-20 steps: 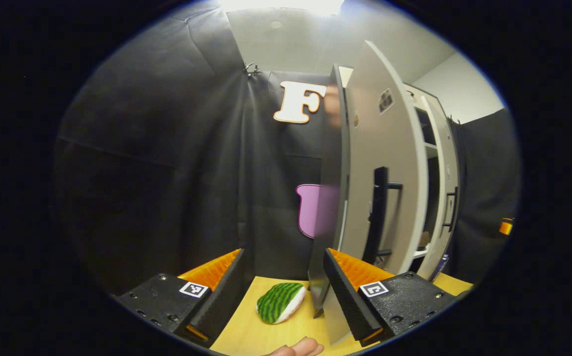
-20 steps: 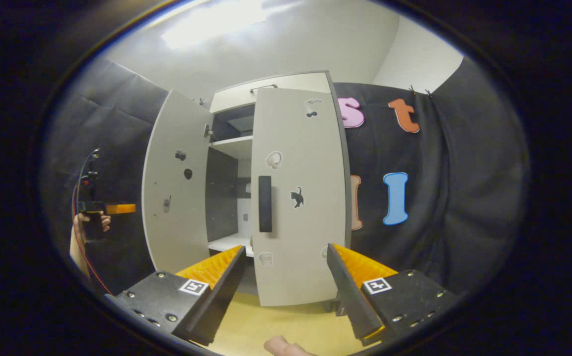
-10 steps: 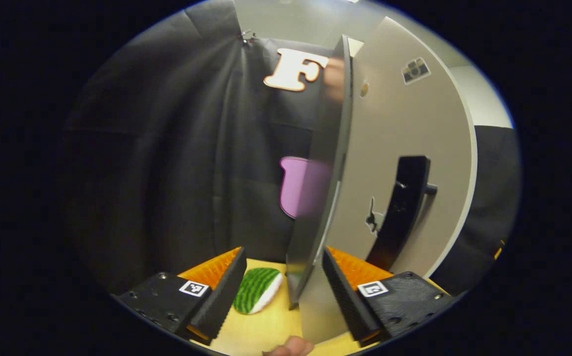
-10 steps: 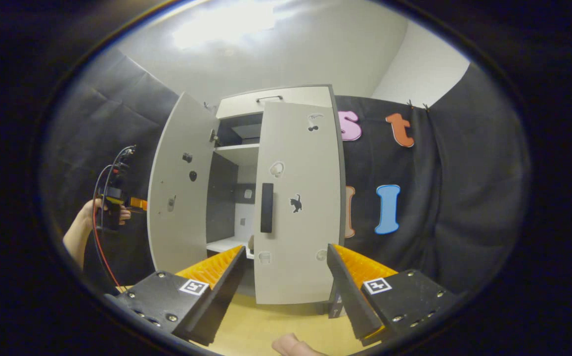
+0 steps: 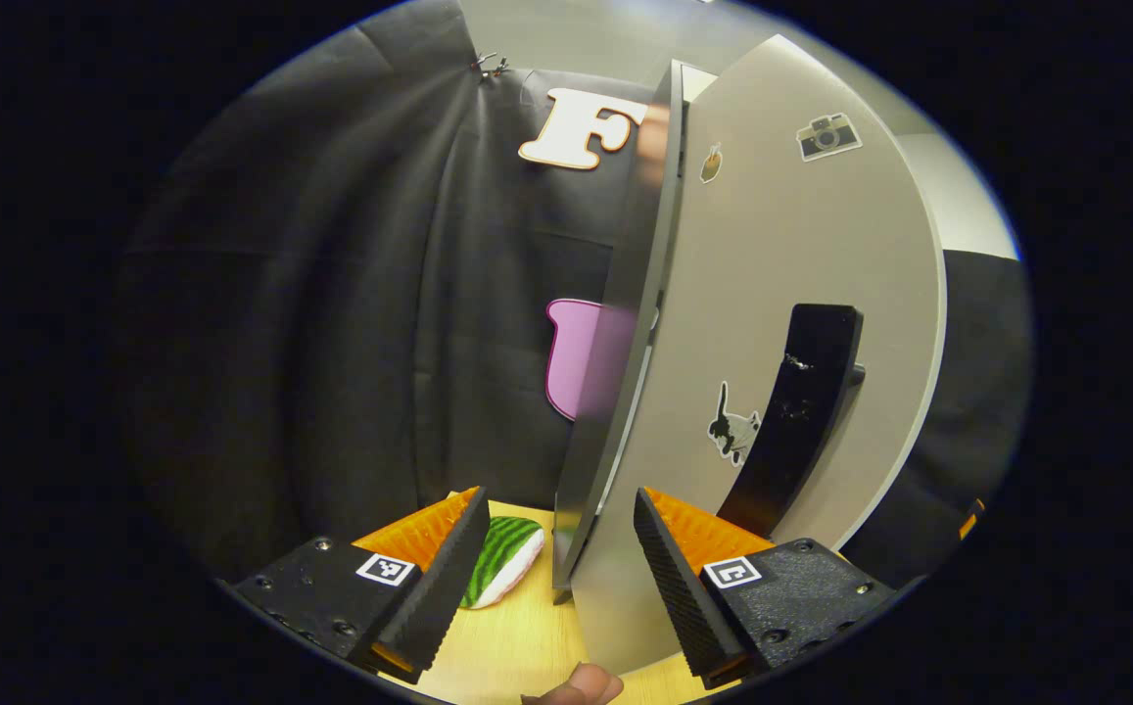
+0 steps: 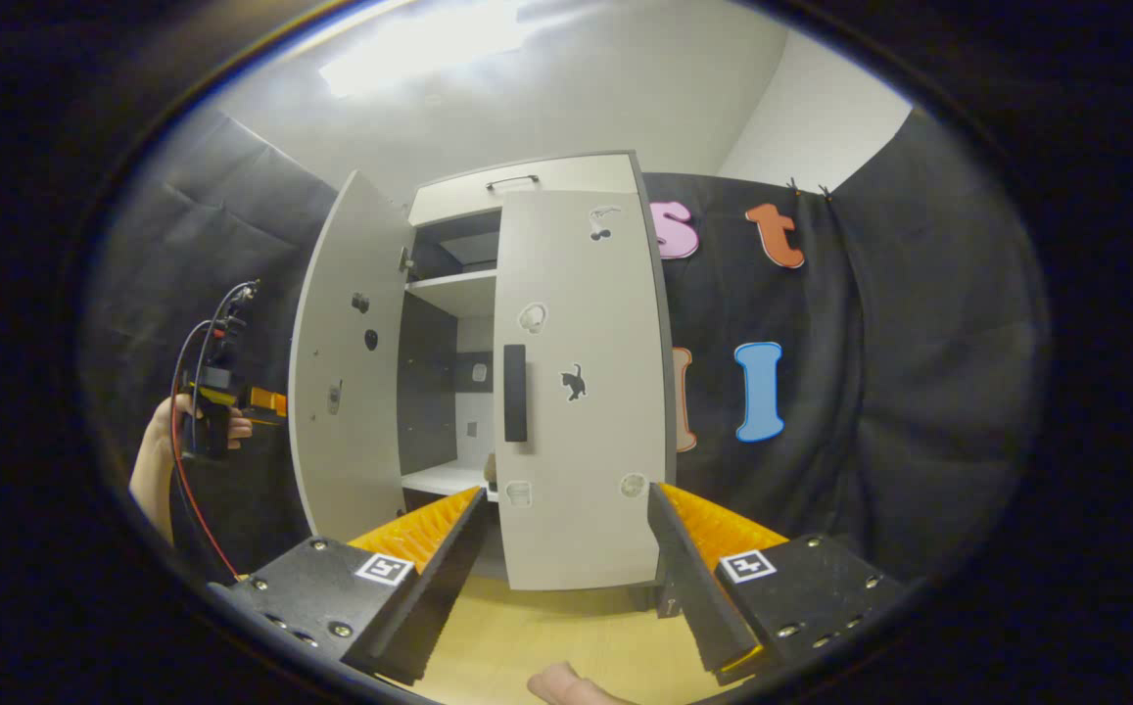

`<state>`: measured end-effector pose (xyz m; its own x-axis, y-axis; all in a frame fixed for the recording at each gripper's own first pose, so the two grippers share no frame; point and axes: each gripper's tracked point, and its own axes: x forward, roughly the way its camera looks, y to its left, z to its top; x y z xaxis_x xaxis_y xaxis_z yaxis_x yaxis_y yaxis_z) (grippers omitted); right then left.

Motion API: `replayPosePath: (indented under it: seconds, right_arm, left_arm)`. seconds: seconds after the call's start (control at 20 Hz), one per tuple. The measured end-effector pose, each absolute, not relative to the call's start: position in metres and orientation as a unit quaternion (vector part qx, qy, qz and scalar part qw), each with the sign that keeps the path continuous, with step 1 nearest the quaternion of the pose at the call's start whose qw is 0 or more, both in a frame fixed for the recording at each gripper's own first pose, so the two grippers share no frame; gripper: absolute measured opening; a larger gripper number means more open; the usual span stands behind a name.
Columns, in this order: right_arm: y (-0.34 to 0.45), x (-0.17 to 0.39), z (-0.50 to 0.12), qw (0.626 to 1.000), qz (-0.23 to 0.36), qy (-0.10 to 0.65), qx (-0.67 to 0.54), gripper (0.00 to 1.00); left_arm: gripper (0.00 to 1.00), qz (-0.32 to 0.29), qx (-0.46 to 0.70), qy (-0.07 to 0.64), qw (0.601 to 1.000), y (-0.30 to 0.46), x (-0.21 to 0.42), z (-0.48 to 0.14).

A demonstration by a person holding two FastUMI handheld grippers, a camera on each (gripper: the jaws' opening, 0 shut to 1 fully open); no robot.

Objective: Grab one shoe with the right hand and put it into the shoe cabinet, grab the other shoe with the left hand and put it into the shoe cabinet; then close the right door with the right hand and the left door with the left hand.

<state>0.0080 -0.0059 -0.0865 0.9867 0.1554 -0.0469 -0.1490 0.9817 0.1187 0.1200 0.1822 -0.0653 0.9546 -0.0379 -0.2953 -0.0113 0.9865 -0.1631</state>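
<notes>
While ajar, shoe cabinet (image 6: 527, 392) shelves bare.

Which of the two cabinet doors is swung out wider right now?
The left grey cabinet door, beside the left tool, stands wide open. The right grey door with the black handle is nearly shut, facing the right tool.

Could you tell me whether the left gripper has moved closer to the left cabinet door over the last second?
Yes. In the left gripper view the left door and its black handle loom larger than before, so the left gripper has closed in on the door.
</notes>
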Motion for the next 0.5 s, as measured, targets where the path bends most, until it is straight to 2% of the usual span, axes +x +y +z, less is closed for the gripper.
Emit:
replayPosePath:
  seconds: [0.2,0.5]
  right_arm:
    - [0.005,0.008,-0.092,0.995,0.084,0.026,0.040,0.98]
    - [0.006,-0.001,-0.090,0.995,0.085,0.025,0.045,0.98]
  left_arm:
    - [0.92,-0.022,-0.084,0.146,0.985,0.153,0.123,-0.066]
    - [0.92,0.032,-0.026,0.115,0.993,0.155,0.129,-0.054]
